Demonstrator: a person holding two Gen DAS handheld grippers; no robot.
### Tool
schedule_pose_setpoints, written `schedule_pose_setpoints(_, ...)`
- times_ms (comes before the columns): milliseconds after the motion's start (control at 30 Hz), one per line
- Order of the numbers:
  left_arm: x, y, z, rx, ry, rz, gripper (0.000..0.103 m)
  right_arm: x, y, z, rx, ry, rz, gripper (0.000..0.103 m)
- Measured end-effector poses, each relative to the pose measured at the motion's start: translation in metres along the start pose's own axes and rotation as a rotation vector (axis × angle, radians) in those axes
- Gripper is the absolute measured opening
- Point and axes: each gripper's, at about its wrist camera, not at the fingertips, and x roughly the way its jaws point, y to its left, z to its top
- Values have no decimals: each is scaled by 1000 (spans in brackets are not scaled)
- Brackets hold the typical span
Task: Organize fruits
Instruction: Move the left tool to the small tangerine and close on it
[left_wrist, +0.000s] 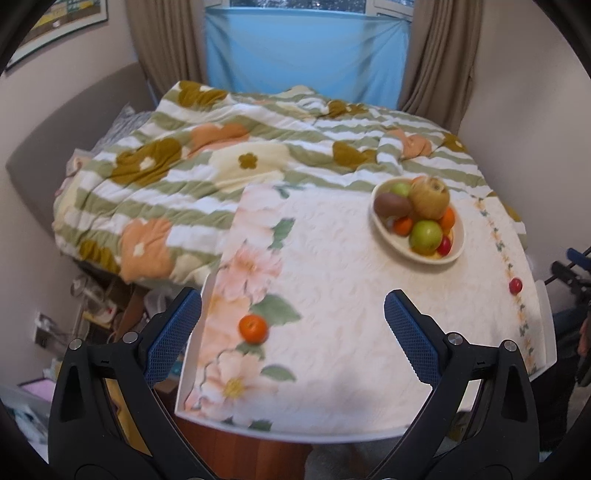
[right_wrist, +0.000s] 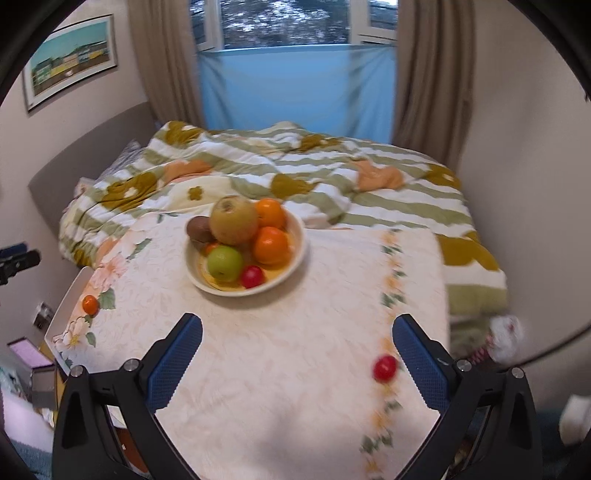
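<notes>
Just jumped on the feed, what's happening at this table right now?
A person is gathering fruit into the bowl on the cloth-covered table. Most of it is already piled in there. Two pieces are loose: an orange near the left edge, in front of the left gripper, and a small red fruit beside the right gripper. Both grippers are open and empty, hovering over the table's near side.

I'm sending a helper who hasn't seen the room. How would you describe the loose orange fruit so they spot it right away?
Start at the white floral-clothed table in front of the bed. The cream fruit bowl sits toward its far side. The small orange fruit lies alone near the table's left edge, on the pink flower border, unlike the oranges piled in the bowl.
</notes>
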Motion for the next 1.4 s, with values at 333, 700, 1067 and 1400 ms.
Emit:
schedule_pose_setpoints(333,41,22,-43,-65,96,33,103,11,-29,-34,80,75,-76,103)
schedule_pose_setpoints(700,127,34,-54,-157,175,104,86,67,-47,-72,125,131,-75,103)
schedule_pose_setpoints(1067,167,42,-62,-193,257,119,45,97,-53,-85,138,201,-90,101)
schedule_pose_setpoints(1400,167,41,-64,-185,253,129,44,108,-58,-78,149,208,-98,88)
